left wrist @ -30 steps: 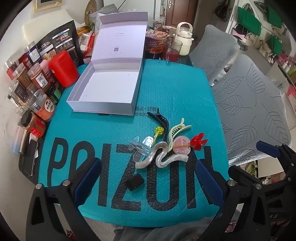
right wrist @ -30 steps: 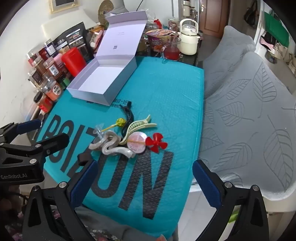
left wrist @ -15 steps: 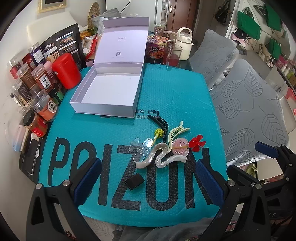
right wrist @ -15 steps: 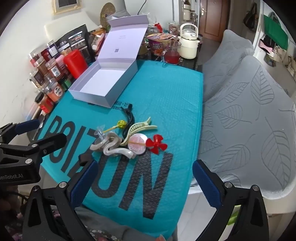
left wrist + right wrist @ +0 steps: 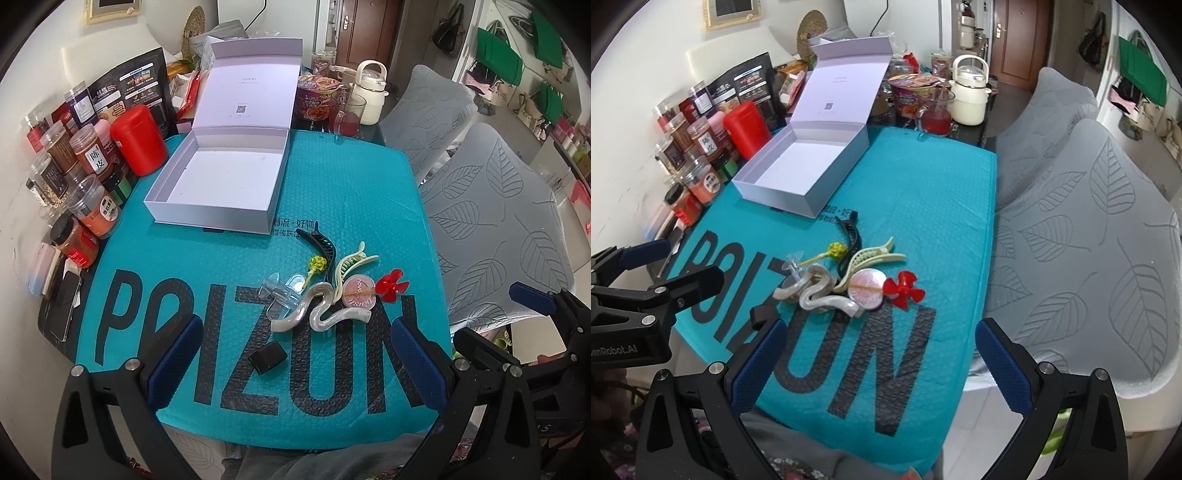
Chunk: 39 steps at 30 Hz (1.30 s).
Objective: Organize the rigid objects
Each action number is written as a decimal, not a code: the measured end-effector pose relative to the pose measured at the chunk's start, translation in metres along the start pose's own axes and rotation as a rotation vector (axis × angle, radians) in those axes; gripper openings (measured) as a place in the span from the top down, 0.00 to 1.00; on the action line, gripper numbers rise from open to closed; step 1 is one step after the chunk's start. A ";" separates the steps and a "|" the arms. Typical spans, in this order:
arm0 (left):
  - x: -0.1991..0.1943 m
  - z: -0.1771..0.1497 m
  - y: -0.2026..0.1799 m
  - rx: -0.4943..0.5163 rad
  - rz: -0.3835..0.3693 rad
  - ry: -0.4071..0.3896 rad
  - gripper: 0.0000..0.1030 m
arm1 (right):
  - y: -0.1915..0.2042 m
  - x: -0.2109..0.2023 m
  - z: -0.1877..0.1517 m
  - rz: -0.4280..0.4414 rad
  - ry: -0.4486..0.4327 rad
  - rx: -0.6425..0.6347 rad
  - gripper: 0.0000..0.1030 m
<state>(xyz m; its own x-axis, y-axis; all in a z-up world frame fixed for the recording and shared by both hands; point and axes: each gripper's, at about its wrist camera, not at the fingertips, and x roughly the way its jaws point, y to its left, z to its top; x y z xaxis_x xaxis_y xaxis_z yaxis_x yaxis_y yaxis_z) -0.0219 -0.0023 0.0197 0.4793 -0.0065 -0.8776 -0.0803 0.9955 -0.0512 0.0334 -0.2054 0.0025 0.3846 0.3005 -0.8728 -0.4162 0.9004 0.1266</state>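
Both tongs gape wide and empty over the counter's (image 5: 221,280) near edge. Left tongs (image 5: 295,354) view shows the small black block (image 5: 267,356) whole; right tongs (image 5: 881,354) view half hides it. Hair clips (image 5: 321,308) cluster mid-mat, white box (image 5: 221,184) open beyond, bare teal between.

Mat (image 5: 229,280): "POIZON" in large black letters
Spice jar (image 5: 90,157): label "陈皮"
Pink compact (image 5: 357,293): "novo"
Left gripper (image 5: 639,280): body marked "enRobot.AI"
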 end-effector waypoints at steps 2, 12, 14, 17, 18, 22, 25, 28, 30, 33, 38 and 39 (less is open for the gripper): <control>-0.001 -0.002 0.001 -0.003 -0.002 -0.002 0.00 | 0.000 0.000 0.000 -0.005 0.000 0.000 0.00; -0.003 -0.005 0.001 -0.010 -0.004 -0.005 0.00 | -0.002 -0.003 -0.001 -0.007 -0.010 -0.002 0.00; -0.003 -0.006 0.001 -0.011 -0.004 -0.004 0.00 | -0.002 -0.003 -0.002 -0.007 -0.012 -0.002 0.00; -0.004 -0.007 0.000 -0.013 -0.004 -0.004 0.00 | -0.001 -0.004 -0.004 -0.005 -0.014 -0.004 0.00; -0.004 -0.007 0.001 -0.014 -0.004 -0.005 0.00 | -0.001 -0.005 -0.004 -0.005 -0.014 -0.004 0.00; -0.004 -0.008 0.001 -0.016 -0.003 -0.004 0.00 | -0.001 -0.005 -0.004 -0.001 -0.012 -0.006 0.00; -0.003 -0.009 0.002 -0.019 -0.002 -0.003 0.00 | -0.001 -0.004 -0.003 0.001 -0.011 -0.007 0.00; -0.003 -0.009 0.001 -0.020 -0.001 -0.002 0.00 | -0.002 -0.004 -0.003 0.002 -0.010 -0.008 0.00; -0.003 -0.009 0.002 -0.019 -0.002 -0.002 0.00 | -0.001 -0.003 -0.003 0.003 -0.010 -0.010 0.00; -0.003 -0.009 0.002 -0.019 -0.002 -0.001 0.00 | -0.001 -0.003 -0.003 0.003 -0.010 -0.008 0.00; -0.002 -0.009 0.002 -0.019 -0.001 0.004 0.00 | 0.000 -0.002 -0.004 0.003 -0.008 -0.006 0.00; -0.002 -0.009 0.002 -0.020 -0.001 0.004 0.00 | 0.000 -0.002 -0.004 0.003 -0.008 -0.006 0.00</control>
<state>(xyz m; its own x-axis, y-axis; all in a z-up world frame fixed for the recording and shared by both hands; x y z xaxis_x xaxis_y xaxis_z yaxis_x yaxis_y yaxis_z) -0.0303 -0.0009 0.0169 0.4755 -0.0080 -0.8797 -0.0971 0.9934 -0.0615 0.0294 -0.2076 0.0018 0.3903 0.3057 -0.8685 -0.4224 0.8976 0.1261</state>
